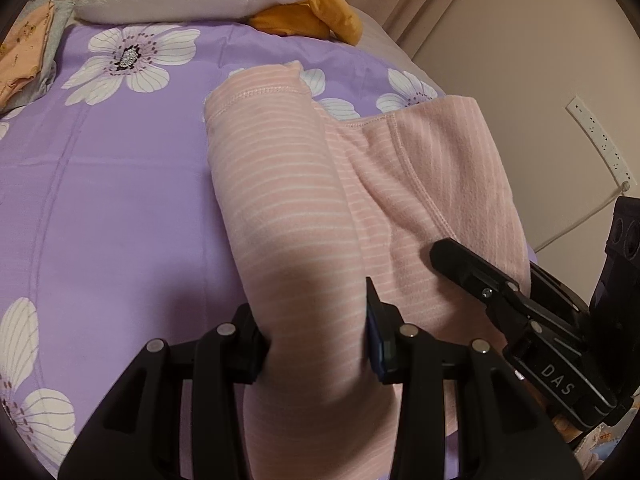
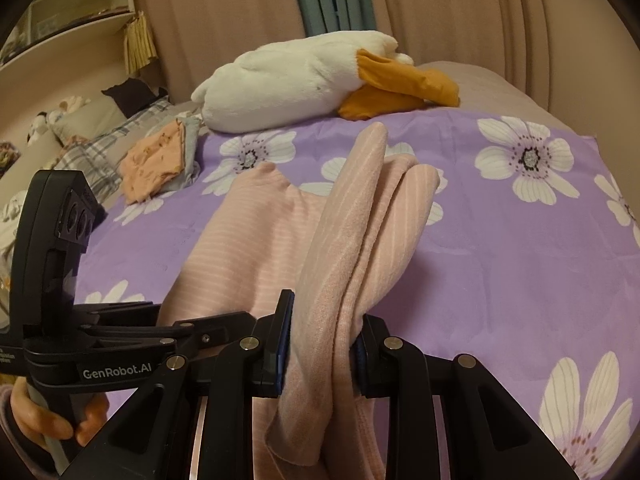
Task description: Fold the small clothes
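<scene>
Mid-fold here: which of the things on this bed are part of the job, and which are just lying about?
In the job:
- pink striped garment, pinched by both claws
- left claw
- right claw
- folded orange and grey clothes, apparently already folded

Lying about:
- plush goose
- purple floral bedspread, only the work surface
- plaid pillow
- wall power strip

Both grippers clamped, side by side

The left gripper (image 1: pixel 316 344) and right gripper (image 2: pixel 320 340) each pinch pink fabric (image 1: pixel 304 216) between their pads — a hand (image 2: pixel 44 420) grips the left one's handle.
</scene>
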`<action>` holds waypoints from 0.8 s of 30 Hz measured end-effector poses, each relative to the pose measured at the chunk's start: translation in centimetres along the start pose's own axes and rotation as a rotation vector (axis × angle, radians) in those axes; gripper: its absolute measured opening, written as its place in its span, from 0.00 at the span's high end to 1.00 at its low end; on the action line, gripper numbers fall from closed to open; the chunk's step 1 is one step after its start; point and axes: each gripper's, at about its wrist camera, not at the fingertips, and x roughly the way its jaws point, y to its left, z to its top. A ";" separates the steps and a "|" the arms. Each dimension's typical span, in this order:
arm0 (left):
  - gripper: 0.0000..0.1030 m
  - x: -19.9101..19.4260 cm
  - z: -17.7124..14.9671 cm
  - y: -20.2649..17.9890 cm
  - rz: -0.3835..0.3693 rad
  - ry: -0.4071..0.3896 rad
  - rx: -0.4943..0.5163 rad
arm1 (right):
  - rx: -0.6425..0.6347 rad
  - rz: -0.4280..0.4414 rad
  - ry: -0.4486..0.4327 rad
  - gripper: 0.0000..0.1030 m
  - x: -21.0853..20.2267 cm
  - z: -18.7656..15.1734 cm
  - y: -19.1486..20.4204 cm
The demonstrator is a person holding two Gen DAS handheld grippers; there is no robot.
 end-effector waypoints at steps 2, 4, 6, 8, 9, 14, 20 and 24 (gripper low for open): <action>0.62 -0.4 0.2 0.2 0.011 -0.005 0.001 | 0.001 0.010 -0.002 0.73 0.2 0.2 0.3; 0.62 -0.8 0.4 0.6 0.020 -0.011 -0.001 | -0.003 0.020 -0.004 0.73 0.4 0.5 0.6; 0.62 -1.3 0.6 1.0 0.029 -0.019 -0.004 | -0.006 0.031 -0.007 0.73 0.7 0.8 1.0; 0.62 -1.5 0.7 1.5 0.033 -0.023 -0.010 | -0.009 0.041 -0.010 0.73 1.0 1.1 1.4; 0.62 -1.5 0.8 1.8 0.035 -0.023 -0.013 | -0.011 0.045 -0.010 0.73 1.2 1.2 1.6; 0.62 -1.5 1.0 3.0 0.044 -0.024 -0.026 | -0.017 0.055 -0.004 0.73 2.0 1.5 2.3; 0.62 -1.2 1.1 4.1 0.060 -0.014 -0.037 | -0.013 0.071 0.010 0.73 3.2 1.6 2.7; 0.62 -0.5 1.2 4.8 0.069 0.002 -0.048 | -0.004 0.080 0.029 0.73 4.3 1.5 2.7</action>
